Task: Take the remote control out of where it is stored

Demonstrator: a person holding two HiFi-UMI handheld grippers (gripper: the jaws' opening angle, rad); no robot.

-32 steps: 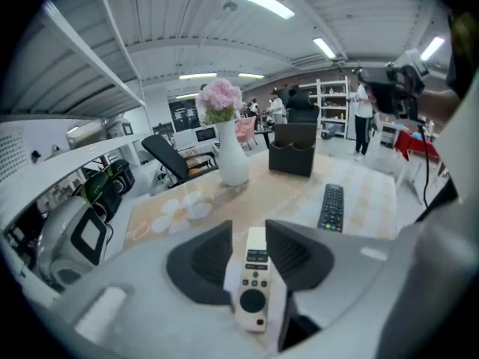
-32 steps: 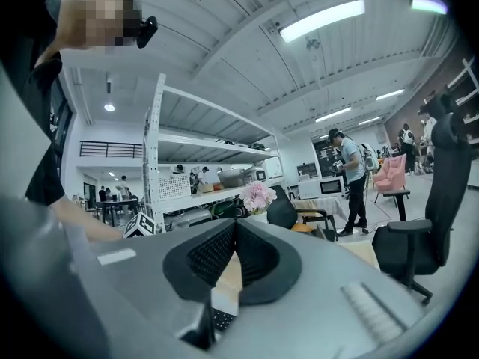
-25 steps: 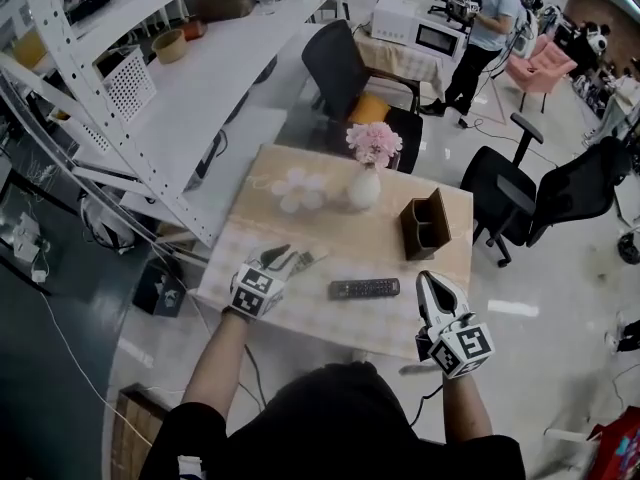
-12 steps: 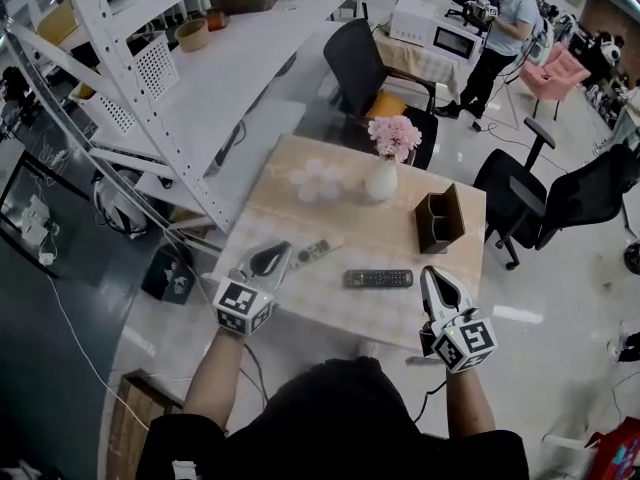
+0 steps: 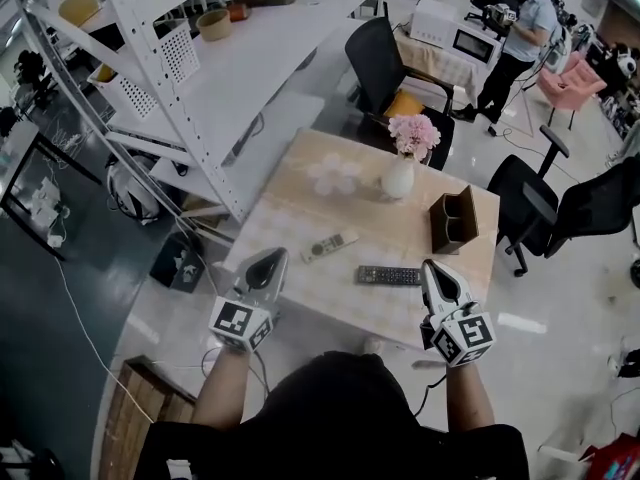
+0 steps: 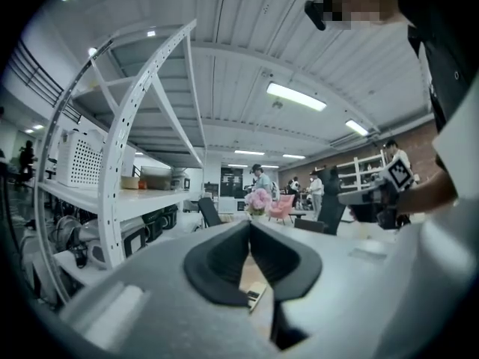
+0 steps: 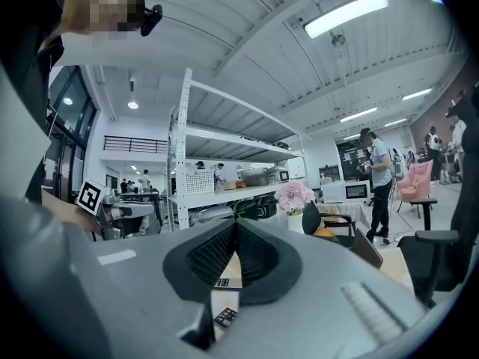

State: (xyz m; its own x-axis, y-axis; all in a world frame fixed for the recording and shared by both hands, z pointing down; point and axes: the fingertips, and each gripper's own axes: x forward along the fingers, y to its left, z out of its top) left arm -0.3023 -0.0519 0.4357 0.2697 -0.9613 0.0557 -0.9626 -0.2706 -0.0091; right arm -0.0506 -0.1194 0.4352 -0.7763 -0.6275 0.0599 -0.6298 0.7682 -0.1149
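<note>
The left hand-held gripper point(image 5: 268, 260) is clenched with nothing in it. Its jaws have just been closing, and they meet on empty air. It hangs over the near left edge of the worktop point(image 5: 300, 208). The right hand-held gripper point(image 5: 432, 270) is clenched and empty too, near the front right edge.

Two remotes lie flat on the worktop. The pale remote point(image 5: 329, 246) is just ahead of the left hand-held gripper, not touching it. The black remote point(image 5: 389, 275) lies between the two grippers, closer to the right one. The brown holder point(image 5: 452, 220) stands further back on the right, well apart from both remotes. I see nothing sticking out of it, but its inside is dark. A vase point(image 5: 398, 178) of pink flowers stands behind.

Both remotes are out of the holder and let go, so the job looks done. I think nothing is left but to pull the hands away.
</note>
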